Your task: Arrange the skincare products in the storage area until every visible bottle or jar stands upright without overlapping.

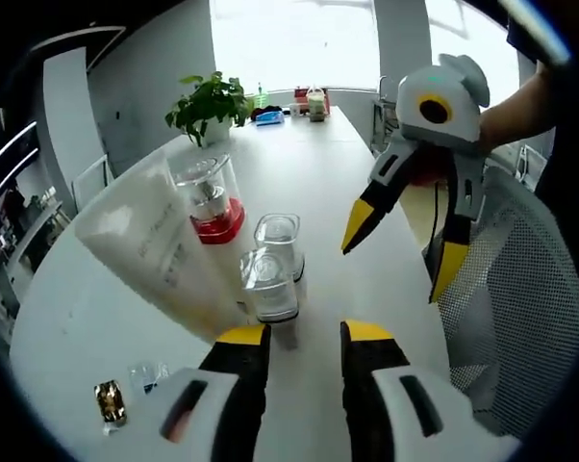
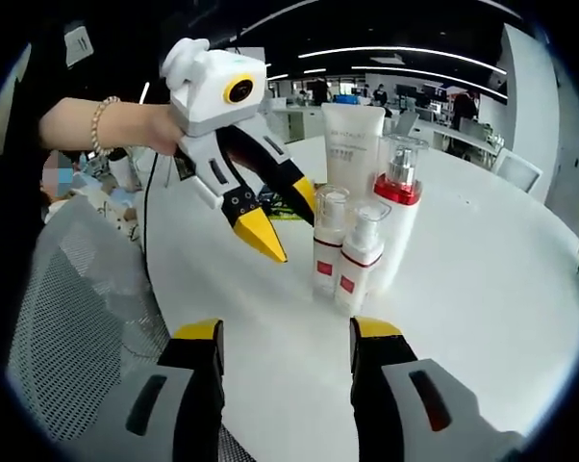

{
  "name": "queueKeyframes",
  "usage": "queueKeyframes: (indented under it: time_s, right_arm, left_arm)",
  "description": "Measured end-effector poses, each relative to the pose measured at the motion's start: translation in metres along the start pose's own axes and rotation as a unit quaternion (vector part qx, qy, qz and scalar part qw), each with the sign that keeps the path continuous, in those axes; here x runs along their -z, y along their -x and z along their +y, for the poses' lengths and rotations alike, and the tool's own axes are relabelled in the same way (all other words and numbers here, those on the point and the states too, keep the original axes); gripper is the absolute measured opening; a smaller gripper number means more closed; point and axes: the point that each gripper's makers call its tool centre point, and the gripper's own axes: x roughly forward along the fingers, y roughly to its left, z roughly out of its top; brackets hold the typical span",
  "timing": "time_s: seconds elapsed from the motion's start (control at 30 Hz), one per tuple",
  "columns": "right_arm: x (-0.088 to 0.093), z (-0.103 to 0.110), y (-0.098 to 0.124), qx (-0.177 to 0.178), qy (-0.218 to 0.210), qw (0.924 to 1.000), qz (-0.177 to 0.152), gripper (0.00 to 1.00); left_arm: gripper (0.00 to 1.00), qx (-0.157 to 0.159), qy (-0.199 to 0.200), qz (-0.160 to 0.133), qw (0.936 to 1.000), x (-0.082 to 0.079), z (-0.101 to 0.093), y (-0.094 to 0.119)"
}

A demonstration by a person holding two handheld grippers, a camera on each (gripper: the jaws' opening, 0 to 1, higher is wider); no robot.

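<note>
- Across the middle of the right gripper view, four skincare products are standing together on the white bench (image 2: 482, 289): a tall white tube (image 2: 352, 144), a clear pump bottle with a red band (image 2: 397, 207), and two small red-labelled bottles (image 2: 327, 252) (image 2: 358, 265) in front, close together and possibly touching.
- Left of centre in the left gripper view, the same group is appearing from the other side, the tube (image 1: 160, 245) leaning across the frame, though the fisheye may be causing that.
- Both tools are hovering off the products: the left hand-held gripper (image 2: 275, 217) is spread wide and holding nothing at upper left of the right gripper view, and the right hand-held gripper (image 1: 395, 245) is likewise parted and empty at the right of the left gripper view.
- Everything seems upright, so I judge the arranging is nearly finished; what remains is checking spacing.
- Next move, if any, calls for a light nudge separating the two small bottles without toppling them.
- Surfaces: glossy rigid clear plastic caps, a matte soft tube, a smooth round bench top, and a mesh chair (image 2: 88, 318) at lower left.
</note>
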Motion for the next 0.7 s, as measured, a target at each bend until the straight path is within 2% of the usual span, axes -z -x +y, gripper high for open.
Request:
queueKeyframes:
  time_s: [0.7]
  right_arm:
    - [0.0014,-0.0001,0.0009,0.004,-0.002,1.0000,0.002,0.52]
  left_arm:
    - [0.33,0.002,-0.002,0.011,0.9999,0.0076,0.0040,-0.0072]
